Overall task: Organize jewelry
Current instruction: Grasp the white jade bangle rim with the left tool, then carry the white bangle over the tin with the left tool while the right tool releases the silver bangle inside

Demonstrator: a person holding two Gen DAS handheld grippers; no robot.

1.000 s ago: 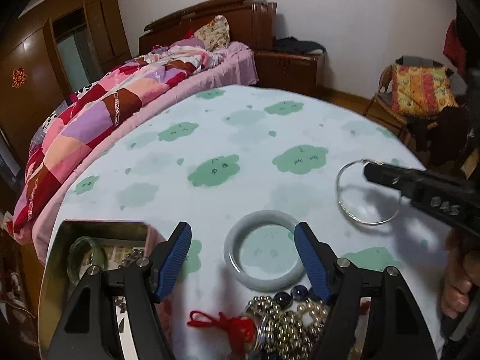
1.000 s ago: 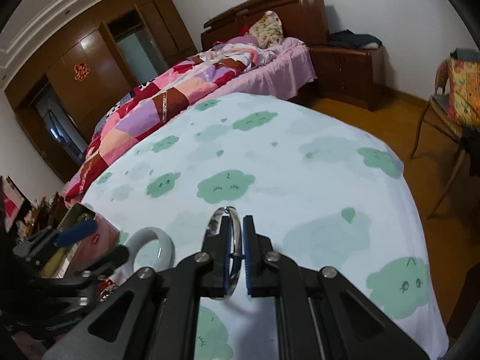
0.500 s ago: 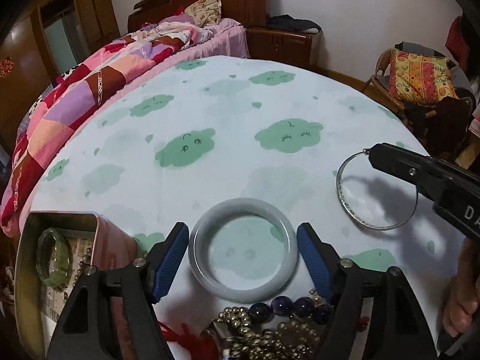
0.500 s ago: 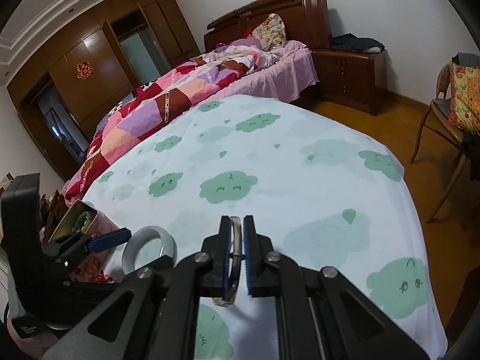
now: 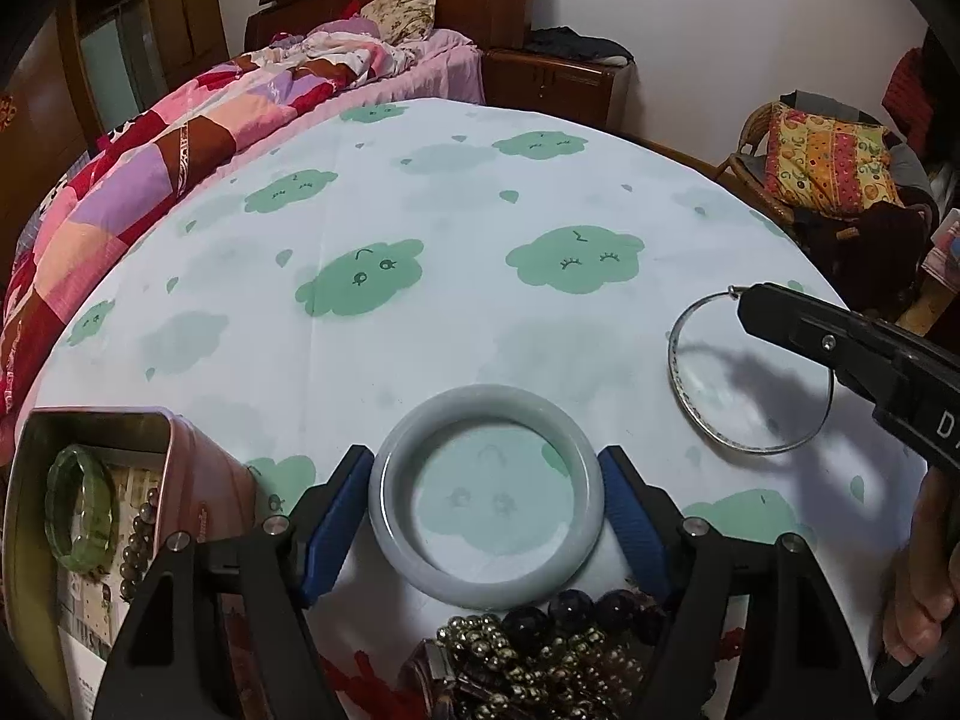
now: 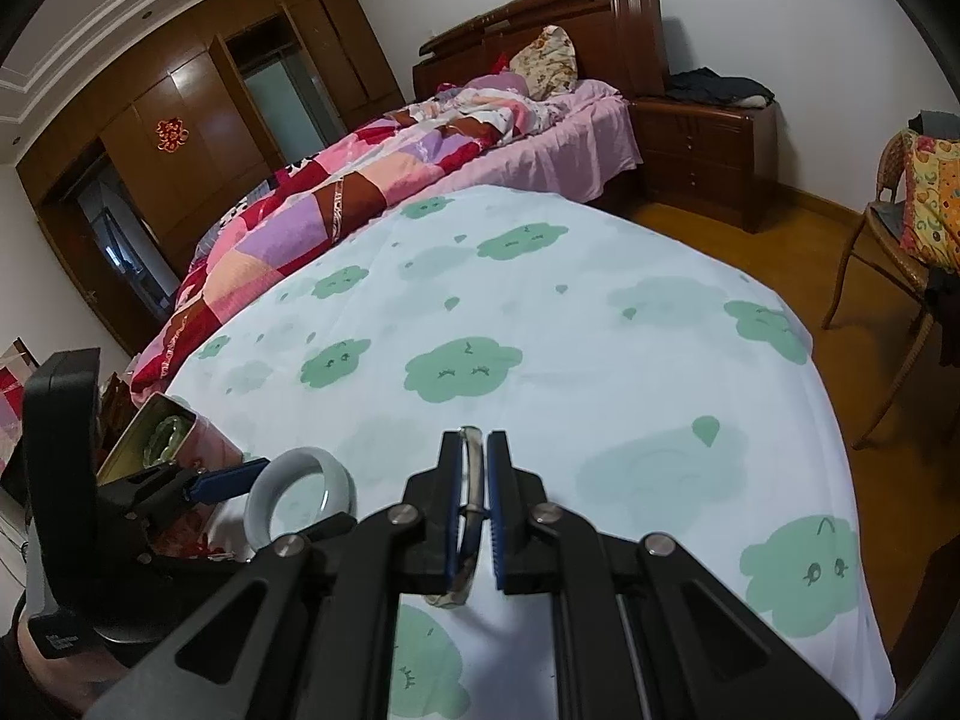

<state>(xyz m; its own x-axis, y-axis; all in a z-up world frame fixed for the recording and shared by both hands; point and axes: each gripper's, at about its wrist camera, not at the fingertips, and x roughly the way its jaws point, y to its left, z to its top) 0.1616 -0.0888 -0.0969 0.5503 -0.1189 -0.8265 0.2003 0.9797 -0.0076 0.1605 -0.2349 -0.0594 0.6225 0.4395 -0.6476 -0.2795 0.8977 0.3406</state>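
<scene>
Task partly done, I judge: pink metal tin (image 5: 198, 468) already holds a green bangle (image 5: 78, 510). My left gripper (image 5: 486, 498) is spread around the pale jade bangle (image 5: 486, 591) on the tablecloth; right gripper (image 6: 474, 510) pinches the thin silver bangle (image 5: 708, 420). Bead pile (image 5: 528, 654) remains.

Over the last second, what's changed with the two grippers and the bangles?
The left gripper has moved forward until its open blue pads bracket the pale jade bangle, which still lies flat on the cloth, not yet clamped. The right gripper stays shut on the thin silver bangle. The tin hasn't moved.
</scene>
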